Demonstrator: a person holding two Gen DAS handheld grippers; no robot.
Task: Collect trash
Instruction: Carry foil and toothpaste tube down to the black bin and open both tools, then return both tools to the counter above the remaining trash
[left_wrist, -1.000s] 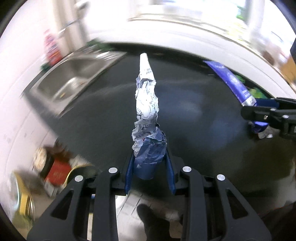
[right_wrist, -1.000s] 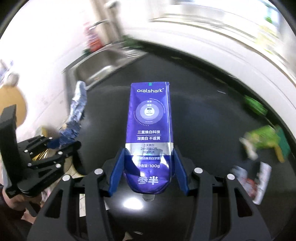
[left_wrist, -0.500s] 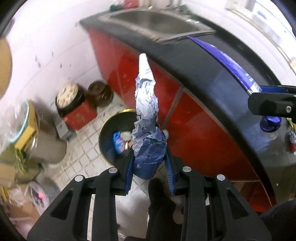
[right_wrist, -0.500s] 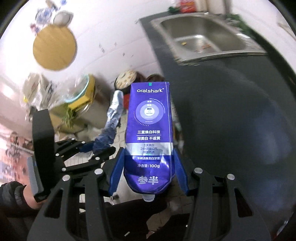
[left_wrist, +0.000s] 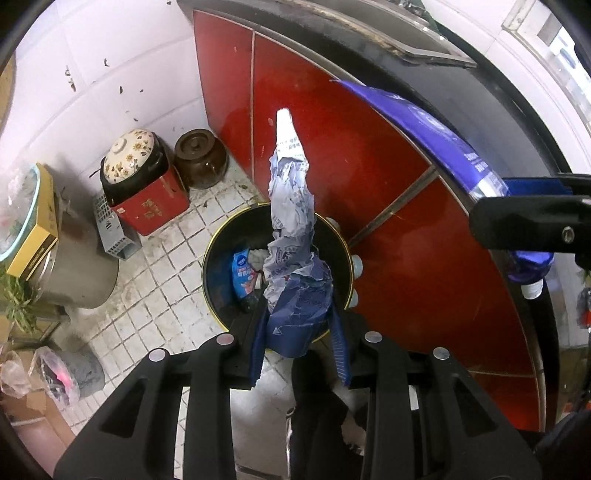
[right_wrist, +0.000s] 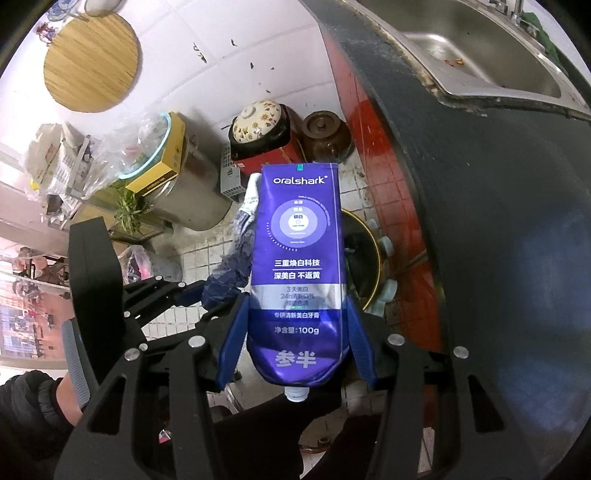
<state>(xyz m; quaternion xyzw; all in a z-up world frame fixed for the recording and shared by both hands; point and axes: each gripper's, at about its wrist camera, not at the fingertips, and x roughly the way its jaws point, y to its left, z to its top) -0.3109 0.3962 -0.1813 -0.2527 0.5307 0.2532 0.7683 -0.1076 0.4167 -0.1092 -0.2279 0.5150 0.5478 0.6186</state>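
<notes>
- The left gripper (left_wrist: 300, 334) pinches a crumpled wrapper (left_wrist: 291, 236) between its 2 blue fingers (left_wrist: 258, 345).
- The right gripper (right_wrist: 298, 339) clamps a purple toothpaste tube (right_wrist: 299, 258), cap end down.
- Below both, on the tiled floor (left_wrist: 147, 295), stands the black trash bin (left_wrist: 218, 266), holding litter, beside the red cabinet (left_wrist: 369, 177).

Toothpaste tube (right_wrist: 299, 258): purple, white lettering. Crumpled wrapper (left_wrist: 291, 236): blue-white print. Bin (left_wrist: 221, 273): black, yellow rim. Cabinet doors (left_wrist: 332, 147): red. Pot lid (left_wrist: 128, 152): cream, floral.
</notes>
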